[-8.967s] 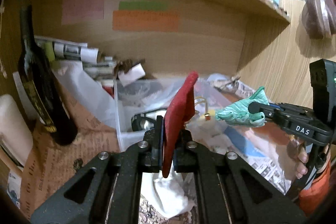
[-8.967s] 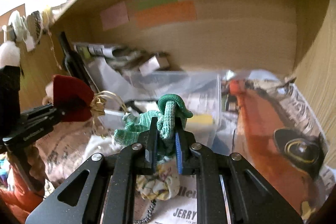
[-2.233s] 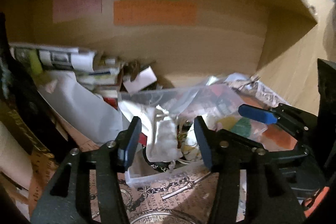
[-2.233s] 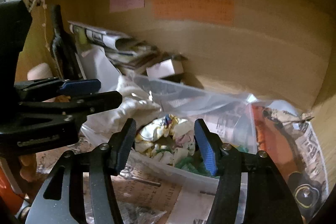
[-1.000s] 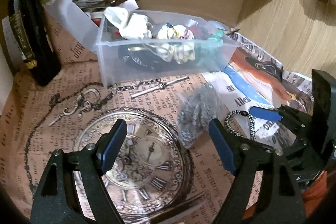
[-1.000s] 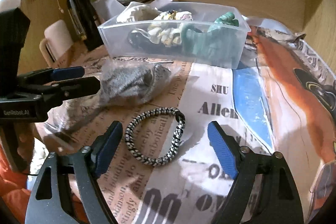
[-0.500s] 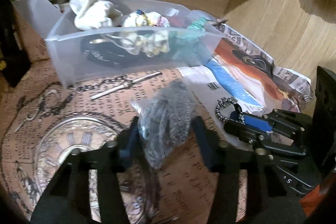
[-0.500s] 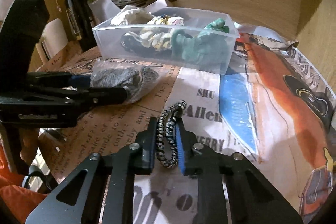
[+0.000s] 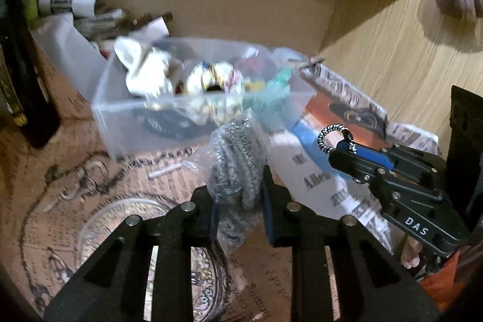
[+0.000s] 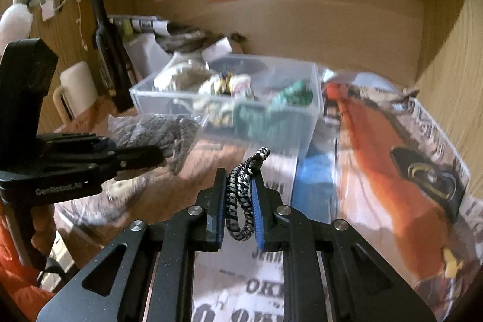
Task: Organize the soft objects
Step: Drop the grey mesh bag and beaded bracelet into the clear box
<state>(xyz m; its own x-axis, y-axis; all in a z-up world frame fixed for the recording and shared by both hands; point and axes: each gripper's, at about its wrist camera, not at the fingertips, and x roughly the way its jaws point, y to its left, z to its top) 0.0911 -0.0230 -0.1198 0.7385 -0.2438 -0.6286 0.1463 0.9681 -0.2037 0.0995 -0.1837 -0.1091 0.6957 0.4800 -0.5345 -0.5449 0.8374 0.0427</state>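
My left gripper (image 9: 238,195) is shut on a grey knitted piece in a clear plastic bag (image 9: 238,159) and holds it above the table, in front of the clear plastic bin (image 9: 120,122). It also shows in the right wrist view (image 10: 157,132). My right gripper (image 10: 238,201) is shut on a black-and-white braided loop (image 10: 241,189), lifted off the newspaper; the loop also shows in the left wrist view (image 9: 326,138). The bin (image 10: 305,116) holds white, patterned and green soft items.
A dark bottle (image 10: 108,50) and a cream mug (image 10: 75,89) stand left of the bin. Rolled papers lie behind it. A metal chain (image 9: 78,180) lies on the clock-print paper. Wooden walls close the back and right.
Both grippers have lifted their items off the table and risen toward the bin. The view has tilted up from the tabletop.
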